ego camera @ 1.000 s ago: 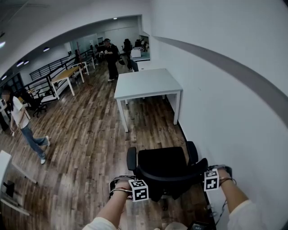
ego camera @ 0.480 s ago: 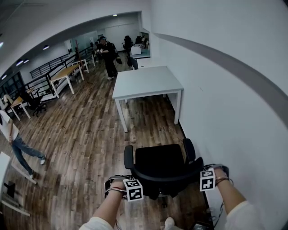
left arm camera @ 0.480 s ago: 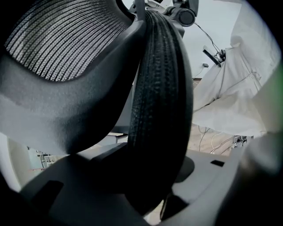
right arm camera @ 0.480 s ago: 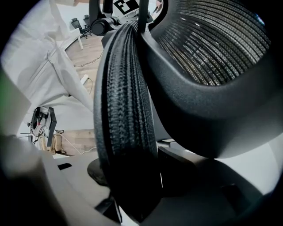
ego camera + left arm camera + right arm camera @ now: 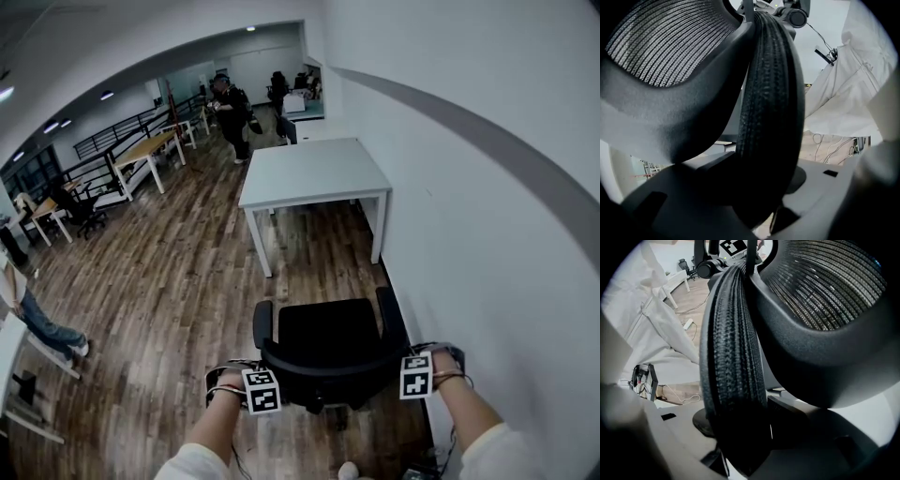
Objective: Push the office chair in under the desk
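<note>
The jaws of the left gripper (image 5: 255, 379) and right gripper (image 5: 420, 366) each pinch an end of the chair's (image 5: 328, 339) backrest, its ribbed black rim pressed between the pads. The white desk (image 5: 314, 171) stands at 12 o'clock against the wall (image 5: 487, 216). Since a second ago the strip of wooden floor (image 5: 178, 272) between desk and chair has narrowed slightly, and the chair is still outside the desk. A person (image 5: 28, 314) at 9 o'clock has walked out to the picture's edge. The chair sits at 6 o'clock, its seat facing 12 o'clock toward the desk and its backrest running from 9 to 3 o'clock. It is black, with a mesh back and two padded armrests (image 5: 262, 323).
</note>
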`<action>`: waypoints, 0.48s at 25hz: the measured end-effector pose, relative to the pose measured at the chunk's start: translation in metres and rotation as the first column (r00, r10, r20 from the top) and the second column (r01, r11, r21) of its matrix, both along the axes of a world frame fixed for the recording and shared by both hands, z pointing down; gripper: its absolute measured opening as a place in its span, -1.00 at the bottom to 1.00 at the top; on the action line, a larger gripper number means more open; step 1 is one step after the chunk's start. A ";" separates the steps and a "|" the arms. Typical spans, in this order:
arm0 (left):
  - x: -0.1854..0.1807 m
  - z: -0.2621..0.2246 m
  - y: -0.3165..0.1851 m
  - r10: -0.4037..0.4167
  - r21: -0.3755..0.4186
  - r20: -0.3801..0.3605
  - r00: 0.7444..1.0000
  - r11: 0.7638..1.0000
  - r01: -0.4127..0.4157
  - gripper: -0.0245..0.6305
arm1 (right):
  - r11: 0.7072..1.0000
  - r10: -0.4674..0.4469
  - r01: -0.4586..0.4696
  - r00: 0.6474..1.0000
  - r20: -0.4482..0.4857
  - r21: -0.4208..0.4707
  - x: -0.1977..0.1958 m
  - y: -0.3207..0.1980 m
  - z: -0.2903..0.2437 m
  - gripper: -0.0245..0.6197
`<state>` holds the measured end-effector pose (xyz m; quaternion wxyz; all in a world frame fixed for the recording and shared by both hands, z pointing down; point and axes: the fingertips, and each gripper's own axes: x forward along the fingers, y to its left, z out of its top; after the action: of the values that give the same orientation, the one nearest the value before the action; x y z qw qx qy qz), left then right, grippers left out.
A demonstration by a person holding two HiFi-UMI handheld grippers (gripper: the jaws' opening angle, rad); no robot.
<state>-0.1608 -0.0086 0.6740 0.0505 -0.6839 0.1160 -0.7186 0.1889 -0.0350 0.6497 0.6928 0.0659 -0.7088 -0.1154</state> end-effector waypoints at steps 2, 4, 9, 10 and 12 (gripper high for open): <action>-0.001 -0.001 -0.011 -0.006 0.001 0.000 1.000 1.000 0.006 -0.32 | 1.000 -0.006 0.006 1.000 0.003 -0.003 -0.002 -0.012 -0.001 -0.19; -0.003 -0.001 -0.021 -0.013 0.000 0.001 1.000 1.000 0.013 -0.32 | 1.000 -0.013 0.013 1.000 0.001 -0.002 -0.004 -0.024 -0.002 -0.19; -0.012 0.000 -0.040 -0.025 0.000 0.003 1.000 1.000 0.025 -0.32 | 1.000 -0.020 0.020 1.000 -0.002 0.000 -0.012 -0.048 0.001 -0.19; -0.014 0.000 -0.045 -0.024 0.000 0.003 1.000 1.000 0.024 -0.32 | 1.000 -0.022 0.022 1.000 -0.002 -0.001 -0.013 -0.052 0.000 -0.19; -0.016 -0.001 -0.058 -0.021 -0.001 0.005 1.000 1.000 0.021 -0.32 | 1.000 -0.023 0.023 1.000 0.002 -0.003 -0.016 -0.063 -0.001 -0.19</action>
<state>-0.1766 -0.0661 0.6734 0.0429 -0.6810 0.1226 -0.7207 0.1725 -0.0984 0.6488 0.6906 0.0567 -0.7105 -0.1225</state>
